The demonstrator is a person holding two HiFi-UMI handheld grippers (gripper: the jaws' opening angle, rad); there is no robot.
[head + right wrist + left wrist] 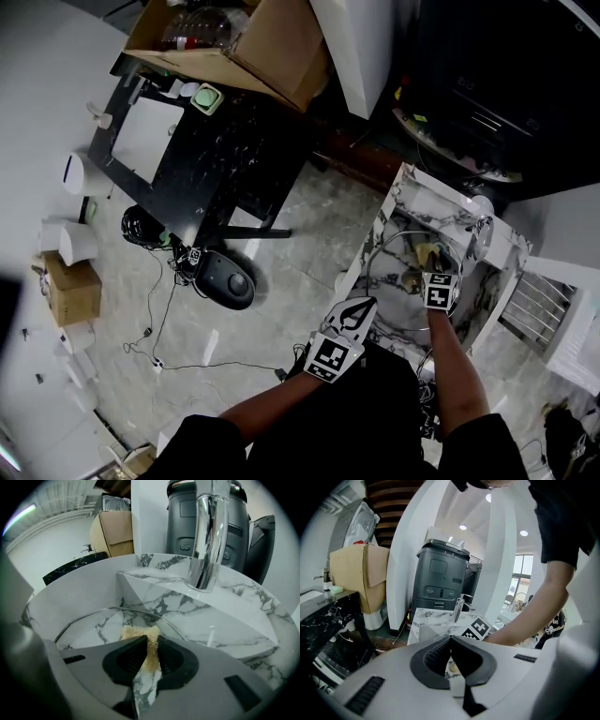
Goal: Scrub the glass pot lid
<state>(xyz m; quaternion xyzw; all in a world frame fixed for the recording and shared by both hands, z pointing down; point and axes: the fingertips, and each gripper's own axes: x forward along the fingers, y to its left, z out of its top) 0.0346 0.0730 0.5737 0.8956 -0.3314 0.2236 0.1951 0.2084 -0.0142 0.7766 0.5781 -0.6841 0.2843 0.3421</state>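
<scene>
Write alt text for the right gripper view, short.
The right gripper is shut on a tan, coarse sponge. Beyond it, a round glass pot lid with a metal rim sits in a white marble-patterned sink. A chrome tap rises above the basin.

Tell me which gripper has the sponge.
The right gripper, down in the sink: its jaws pinch the yellow sponge over the glass lid. The left gripper has its jaws shut on nothing, outside the sink.
</scene>
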